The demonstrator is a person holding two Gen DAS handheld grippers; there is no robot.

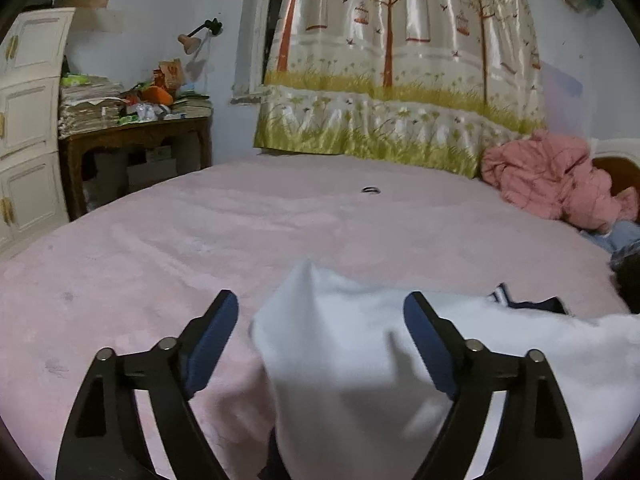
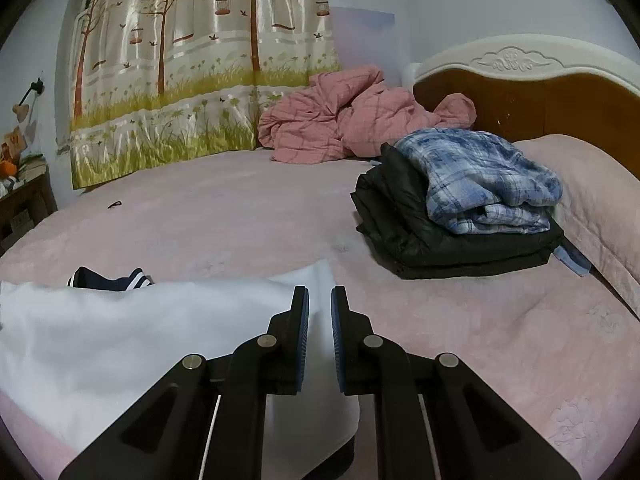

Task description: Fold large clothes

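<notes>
Showing no legible writing | left view: left tongs [image 1: 320, 308] spread wide, white garment [image 1: 352, 360] lying slack between its fingers, bare bedspread [image 1: 160, 240] ahead | right view: right tongs [image 2: 320, 304] narrowly parted on garment's corner, grip unclear; folded pile [image 2: 460, 208] ahead-right.

White garment [image 1: 360, 360] lay on bed [image 1: 160, 260], spread between left gripper [image 1: 320, 312] and right gripper [image 2: 320, 300]. Striped dark cloth [image 2: 108, 279] just behind it. Folded stack [image 2: 460, 216] farther right, near headboard [image 2: 520, 92]. Crumpled quilt [image 2: 344, 124] behind stack, against curtain [image 1: 392, 80]. Cluttered table [image 1: 136, 136] left of bed, beside cabinet [image 1: 28, 120].
</notes>
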